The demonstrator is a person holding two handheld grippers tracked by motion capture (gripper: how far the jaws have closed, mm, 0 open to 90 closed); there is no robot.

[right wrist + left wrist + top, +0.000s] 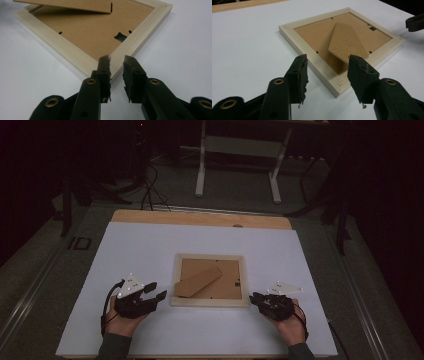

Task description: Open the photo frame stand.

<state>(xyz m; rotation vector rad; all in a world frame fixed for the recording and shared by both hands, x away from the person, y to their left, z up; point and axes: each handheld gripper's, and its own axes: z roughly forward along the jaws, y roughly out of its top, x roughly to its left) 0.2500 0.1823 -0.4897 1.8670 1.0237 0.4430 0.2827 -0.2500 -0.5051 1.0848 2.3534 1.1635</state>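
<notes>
Right now I see the picture frame (210,281) lying face down mid-table; my left gripper (327,75) gapes wide at one near corner, my right gripper (117,68) slightly parted at another, neither gripping.

A white-topped table (150,245) (wooden strip at its far edge) bears a face-down picture frame (210,300).

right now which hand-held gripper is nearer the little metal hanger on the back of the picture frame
Right. The right hand-held gripper sits at the frame's near right corner, the side with the hanger. The left hand-held gripper is off the frame's opposite, left edge.
</notes>
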